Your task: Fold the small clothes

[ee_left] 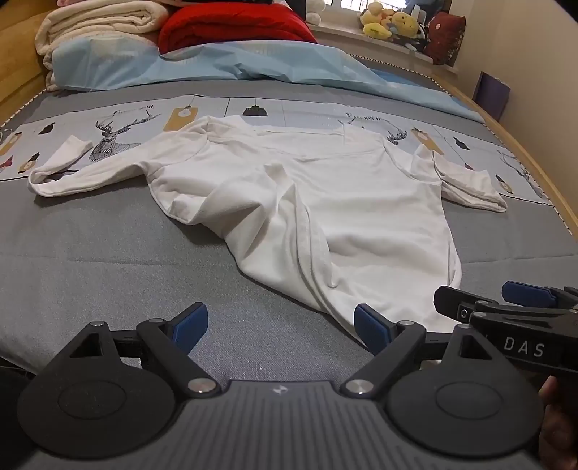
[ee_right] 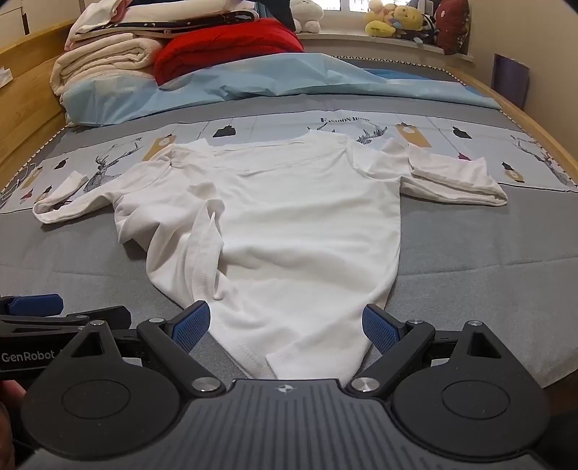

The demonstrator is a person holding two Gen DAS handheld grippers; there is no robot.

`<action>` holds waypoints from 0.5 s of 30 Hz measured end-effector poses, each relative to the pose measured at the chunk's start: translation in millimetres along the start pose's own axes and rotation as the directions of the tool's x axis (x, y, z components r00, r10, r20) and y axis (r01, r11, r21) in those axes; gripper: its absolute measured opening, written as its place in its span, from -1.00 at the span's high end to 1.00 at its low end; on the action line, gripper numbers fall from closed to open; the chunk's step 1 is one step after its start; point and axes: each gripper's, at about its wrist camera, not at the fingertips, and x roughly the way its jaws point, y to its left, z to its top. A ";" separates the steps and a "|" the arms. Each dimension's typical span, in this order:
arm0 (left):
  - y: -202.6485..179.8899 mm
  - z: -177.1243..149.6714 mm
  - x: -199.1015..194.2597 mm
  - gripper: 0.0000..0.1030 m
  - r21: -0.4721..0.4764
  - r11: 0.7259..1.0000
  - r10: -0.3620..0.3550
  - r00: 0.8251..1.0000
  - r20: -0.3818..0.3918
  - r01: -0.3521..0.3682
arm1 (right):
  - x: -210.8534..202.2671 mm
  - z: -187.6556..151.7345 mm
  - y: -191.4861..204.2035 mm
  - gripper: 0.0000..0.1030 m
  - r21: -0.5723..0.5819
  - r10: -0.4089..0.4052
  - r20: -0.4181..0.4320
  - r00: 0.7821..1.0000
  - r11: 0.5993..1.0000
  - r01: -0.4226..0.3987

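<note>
Right wrist: one white shirt (ee_right: 296,224), two sleeves.

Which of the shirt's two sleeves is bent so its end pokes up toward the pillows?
The left sleeve of the white shirt: it doubles back, cuff pointing away over the deer print. The right sleeve just lies folded flat.

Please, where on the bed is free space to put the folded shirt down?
Free: the grey bedcover left of the white shirt, below its left sleeve, and the grey strip under the right sleeve. Crowded: the far end, with the blue sheet, folded blankets and red quilt.
</note>
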 end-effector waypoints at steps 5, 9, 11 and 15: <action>0.0 0.1 0.0 -0.77 0.001 1.000 0.001 1.000 0.001 -0.001 | 0.3 -0.4 0.0 -0.78 -0.002 0.000 0.001 1.000 1.000 0.000; 0.3 0.1 -0.1 -0.77 0.002 1.000 0.000 1.000 0.001 0.000 | 0.5 0.0 0.1 -0.78 -0.001 -0.001 0.001 1.000 1.000 0.001; 0.3 0.2 -0.1 -0.77 0.001 1.000 0.000 1.000 0.000 0.000 | 0.4 -0.1 0.2 -0.78 -0.001 -0.001 0.002 1.000 1.000 0.001; 0.4 0.1 0.0 -0.77 0.001 1.000 0.000 1.000 0.000 0.000 | 0.4 0.1 0.3 -0.78 -0.001 -0.001 0.001 1.000 1.000 0.001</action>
